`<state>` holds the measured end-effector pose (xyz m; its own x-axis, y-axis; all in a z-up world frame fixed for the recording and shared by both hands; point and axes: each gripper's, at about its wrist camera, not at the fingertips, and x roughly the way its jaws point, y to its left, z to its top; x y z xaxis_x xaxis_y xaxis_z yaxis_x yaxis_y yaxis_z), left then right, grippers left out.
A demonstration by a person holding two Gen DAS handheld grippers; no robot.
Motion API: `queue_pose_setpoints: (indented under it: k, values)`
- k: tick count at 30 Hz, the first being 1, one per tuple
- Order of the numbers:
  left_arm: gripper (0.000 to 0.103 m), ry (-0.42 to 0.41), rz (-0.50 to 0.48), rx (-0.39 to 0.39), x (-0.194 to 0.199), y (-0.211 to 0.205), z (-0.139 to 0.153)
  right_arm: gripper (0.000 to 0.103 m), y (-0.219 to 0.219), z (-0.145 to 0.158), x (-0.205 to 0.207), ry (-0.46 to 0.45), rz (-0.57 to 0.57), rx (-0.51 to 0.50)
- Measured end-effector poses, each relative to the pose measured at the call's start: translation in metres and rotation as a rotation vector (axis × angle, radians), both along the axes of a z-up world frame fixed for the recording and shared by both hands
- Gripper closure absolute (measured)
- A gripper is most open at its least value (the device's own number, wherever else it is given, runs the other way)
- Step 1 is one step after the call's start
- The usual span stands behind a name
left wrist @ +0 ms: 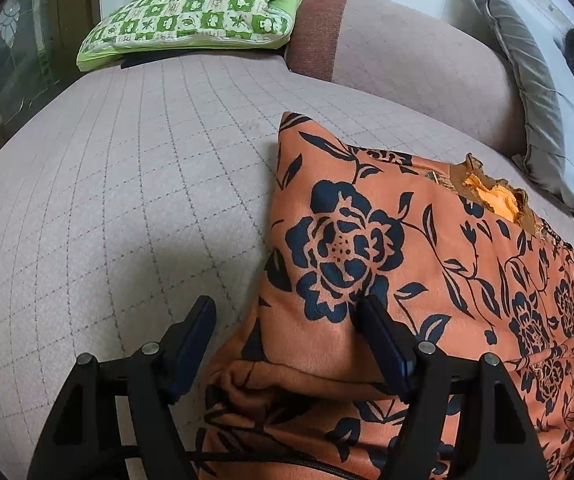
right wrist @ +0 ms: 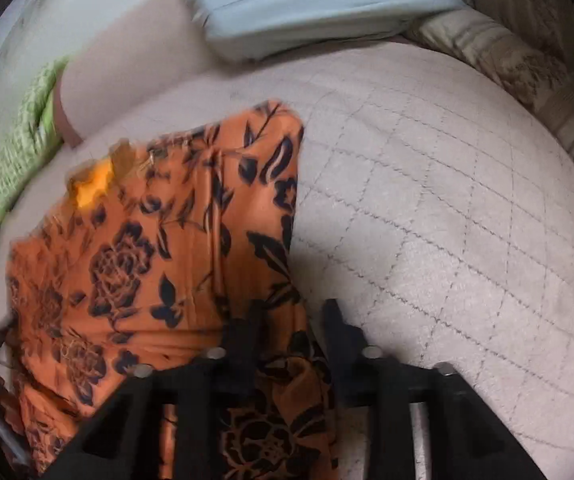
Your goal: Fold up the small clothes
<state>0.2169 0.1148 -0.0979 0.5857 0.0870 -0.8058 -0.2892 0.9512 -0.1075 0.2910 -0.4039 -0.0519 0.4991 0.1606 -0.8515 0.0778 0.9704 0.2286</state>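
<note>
An orange flowered garment [left wrist: 427,248] is lying partly folded on the quilted bed [left wrist: 107,200], with its collar [left wrist: 495,196] turned toward the grey pillow [left wrist: 535,92]. The left gripper [left wrist: 287,320] is spreading wide over the garment's near left edge; its right finger is resting on the cloth, and nothing is being gripped. The right gripper [right wrist: 293,316] is gaping moderately above the garment's [right wrist: 147,240] near right edge, with cloth lying between its fingers but not pinched. A green checked cushion [left wrist: 191,12] is sitting well beyond the garment.

No readable text, label, brand, number or sign appears anywhere in either view
</note>
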Motion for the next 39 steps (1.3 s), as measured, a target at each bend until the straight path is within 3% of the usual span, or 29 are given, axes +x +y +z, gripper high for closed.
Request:
queue_pose_setpoints:
  k: [1,2,3,4,7,8,10,11,12,13,15,16,17,18,20,23,26,29,31,33,35,36,37,38,39]
  values:
    - [0.028,0.002,0.001,-0.001,-0.001,0.000,0.000,0.101,0.000,0.006,-0.002,-0.026,-0.008,-0.088]
    - [0.028,0.005,0.001,0.000,0.000,0.000,0.000,0.103,-0.005,0.002,0.000,-0.007,-0.021,-0.163]
    - [0.028,0.006,0.001,0.001,0.000,-0.001,0.000,0.102,-0.020,-0.018,0.005,0.097,-0.044,-0.117]
    - [0.028,0.009,0.002,0.000,-0.001,-0.001,0.001,0.101,-0.031,-0.022,0.003,0.103,-0.063,-0.051]
    - [0.028,0.007,-0.001,-0.022,-0.001,0.002,0.006,0.097,-0.036,0.010,-0.017,-0.048,-0.104,-0.014]
    - [0.028,-0.006,0.012,-0.031,-0.003,0.005,0.011,0.089,-0.030,0.018,-0.021,-0.079,-0.090,-0.004]
    - [0.028,-0.089,0.053,-0.058,-0.012,0.014,0.028,0.055,-0.012,0.034,-0.027,-0.141,-0.021,0.031]
    - [0.028,-0.142,0.077,-0.060,-0.019,0.019,0.037,0.022,-0.001,0.041,-0.032,-0.190,0.018,0.060]
    - [0.028,-0.181,0.097,-0.051,-0.024,0.024,0.045,0.019,0.011,0.046,-0.033,-0.223,0.050,0.081]
    - [0.028,-0.195,0.113,-0.044,-0.027,0.029,0.048,0.019,0.018,0.043,-0.029,-0.231,0.084,0.099]
    - [0.027,-0.174,0.142,-0.084,-0.027,0.042,0.043,0.020,0.029,0.013,-0.005,-0.130,0.067,0.084]
    - [0.027,-0.136,0.143,-0.139,-0.023,0.049,0.035,0.021,0.019,-0.018,0.005,-0.021,-0.012,0.053]
    - [0.027,-0.084,0.151,-0.229,-0.020,0.059,0.022,0.024,0.012,-0.032,0.005,0.018,-0.070,0.058]
    - [0.027,-0.059,0.164,-0.280,-0.019,0.065,0.014,0.026,0.006,-0.032,-0.004,-0.058,-0.098,0.092]
    - [0.028,-0.055,0.167,-0.336,-0.019,0.072,0.007,0.025,0.008,-0.022,-0.016,-0.118,-0.123,0.075]
    - [0.028,-0.133,0.164,-0.300,-0.026,0.069,0.022,0.025,0.025,0.005,-0.027,-0.233,-0.032,0.133]
    - [0.028,-0.217,0.050,-0.294,-0.023,0.051,0.038,0.025,0.054,0.033,-0.016,-0.319,0.107,0.160]
    - [0.028,-0.190,-0.090,-0.216,0.004,0.029,0.043,0.025,0.077,0.023,0.004,-0.291,0.163,0.168]
    - [0.028,-0.161,-0.113,-0.150,0.025,0.026,0.043,0.025,0.080,0.006,0.010,-0.253,0.158,0.201]
    - [0.028,-0.123,-0.128,-0.155,0.049,0.033,0.036,0.025,0.079,-0.009,0.008,-0.238,0.151,0.227]
    - [0.040,-0.030,-0.161,-0.197,0.067,0.044,0.013,0.025,0.079,-0.028,0.009,-0.221,0.152,0.239]
    - [0.059,-0.006,-0.145,-0.243,0.074,0.055,-0.002,0.025,0.077,-0.034,0.011,-0.218,0.150,0.259]
    - [0.081,-0.041,-0.136,-0.266,0.073,0.062,-0.003,0.025,0.072,-0.035,0.011,-0.230,0.154,0.282]
    - [0.091,-0.045,-0.137,-0.317,0.074,0.073,-0.002,0.025,0.069,-0.035,0.011,-0.237,0.158,0.298]
    - [0.092,-0.040,-0.142,-0.356,0.076,0.079,-0.001,0.025,0.062,-0.037,0.010,-0.238,0.161,0.318]
